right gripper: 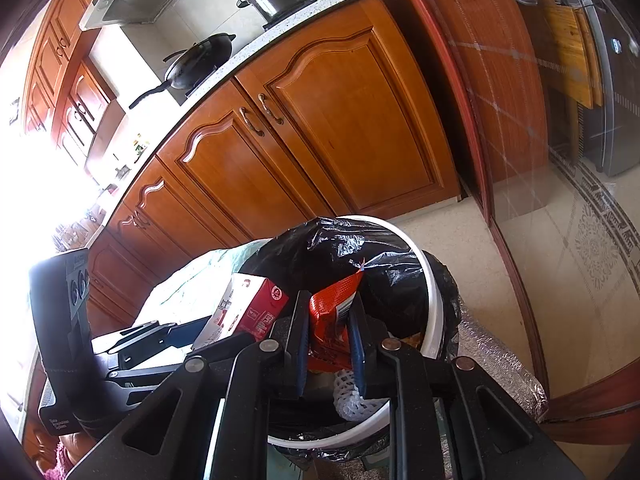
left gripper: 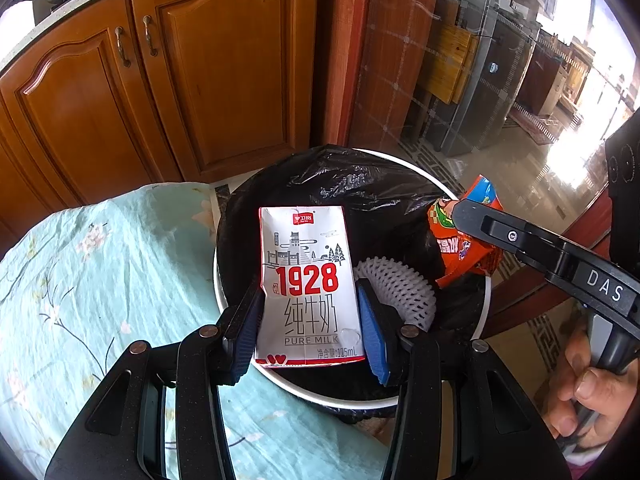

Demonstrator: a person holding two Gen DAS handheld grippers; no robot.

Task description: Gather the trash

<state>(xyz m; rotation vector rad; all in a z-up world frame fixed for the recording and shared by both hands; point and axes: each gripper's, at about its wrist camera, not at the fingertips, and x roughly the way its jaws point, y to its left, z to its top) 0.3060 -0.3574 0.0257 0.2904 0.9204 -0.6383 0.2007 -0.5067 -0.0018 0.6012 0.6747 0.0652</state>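
Both my grippers over the trash bin (left gripper: 486, 300), each loaded.
Left gripper (left gripper: 310, 320) clamps milk carton (left gripper: 308, 284); right gripper (right gripper: 328, 340) pinches orange snack wrapper (right gripper: 332, 312); white foam net (left gripper: 400, 292) lies inside the bin, near its right rim.

Bright daylight throughout. Blown-out white glare at left of the right wrist view and on the floor (left gripper: 568, 168) at right of the left. Strong fisheye bending of the cabinet doors (right gripper: 320, 128), dark vignetted corners. Sharp focus on the milk carton (left gripper: 308, 288).

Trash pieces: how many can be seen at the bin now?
3. Milk carton in the left gripper; orange snack wrapper in the right gripper; white foam net inside the bin. More may be hidden.
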